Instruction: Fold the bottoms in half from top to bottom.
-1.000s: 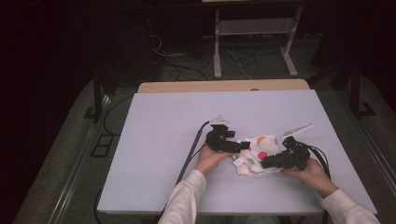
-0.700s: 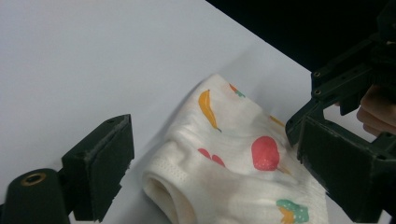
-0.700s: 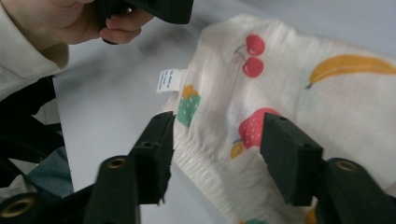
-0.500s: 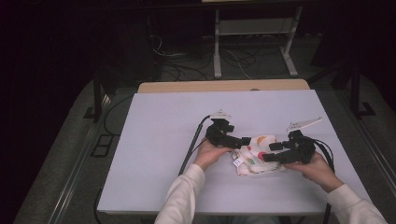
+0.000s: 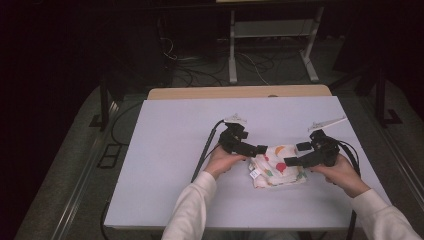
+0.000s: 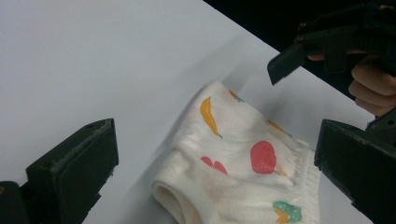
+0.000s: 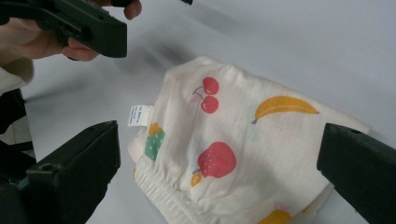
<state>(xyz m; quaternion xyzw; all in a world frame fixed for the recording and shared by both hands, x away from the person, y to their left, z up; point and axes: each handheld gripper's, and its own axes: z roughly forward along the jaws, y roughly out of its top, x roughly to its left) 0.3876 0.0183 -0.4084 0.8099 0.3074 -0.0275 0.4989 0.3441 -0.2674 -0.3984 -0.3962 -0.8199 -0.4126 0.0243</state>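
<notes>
Centrally, toward the near right of the counter (image 5: 170,150), lies a small folded garment of cream-white cotton (image 5: 276,166) printed with fruit: cherries, a banana, a strawberry and a green-topped shape. It rests flat on the pale lilac surface as a compact, folded bundle, with a gathered elastic edge and a small white care label (image 7: 140,115) showing at one side.

On its left, the left hand-held gripper (image 5: 255,149) hovers just beside the cloth, its black jaws spread wide with nothing between the pads. On its right, the right hand-held gripper (image 5: 297,154) sits slightly above the cloth edge, jaws equally wide and empty. Both sets of jaws have just been opening, and the garment lies free below them, gripped by neither. A person's hands in cream sleeves hold the tools, and black cables trail away across the counter.

Judging from this, a fold has been laid down and released, so the step in hand is letting go and backing off. The next move probably calls for either a fresh pinch on two edges for another fold, or lifting both tools clear without snagging the soft fabric.
</notes>
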